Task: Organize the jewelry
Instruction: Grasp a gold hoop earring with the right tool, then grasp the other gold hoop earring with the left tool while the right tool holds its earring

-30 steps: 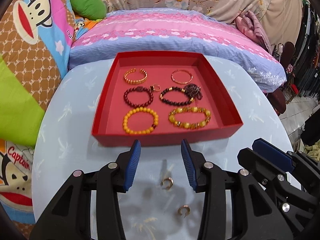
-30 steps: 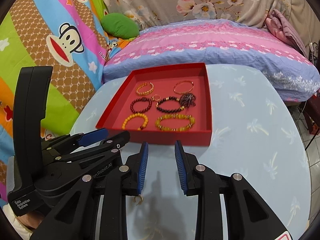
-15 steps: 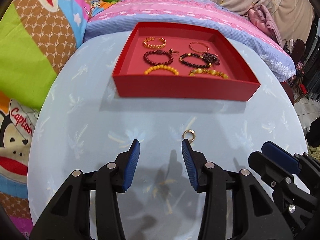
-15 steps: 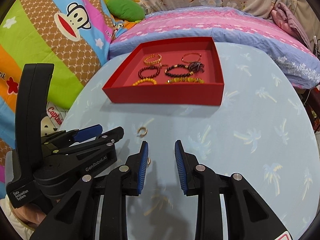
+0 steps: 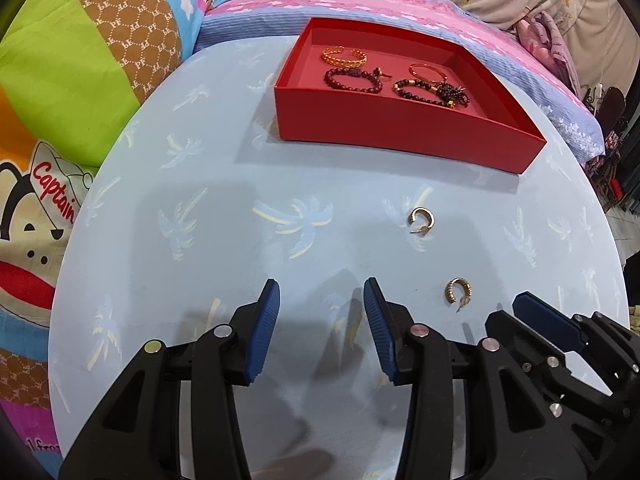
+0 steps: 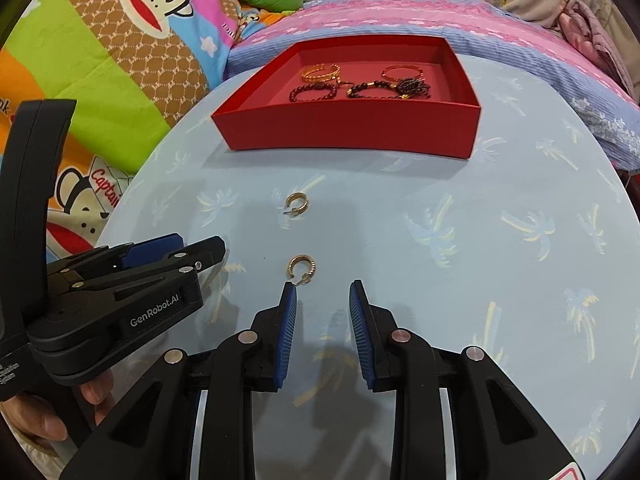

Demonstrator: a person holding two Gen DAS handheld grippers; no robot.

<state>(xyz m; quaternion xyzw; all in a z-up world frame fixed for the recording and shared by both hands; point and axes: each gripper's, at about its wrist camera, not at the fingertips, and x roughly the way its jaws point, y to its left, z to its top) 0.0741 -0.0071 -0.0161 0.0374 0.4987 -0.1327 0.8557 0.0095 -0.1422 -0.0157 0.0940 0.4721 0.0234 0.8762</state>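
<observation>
Left gripper and right gripper both spread apart, empty. Two gold hoop earrings lie on pale blue table, near red tray holding beaded bracelets.

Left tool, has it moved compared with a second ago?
Yes. The left tool has pulled back from the red tray, which now sits farther off across the table.

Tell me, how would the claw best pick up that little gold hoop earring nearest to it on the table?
Probably from straight above, pinching across the thick ribbed curve of the nearer earring. It lies flat on the table, so no side approach gets under it. Its thin post is too slight to grip. The right claw, open and closest, seems the natural choice.
</observation>
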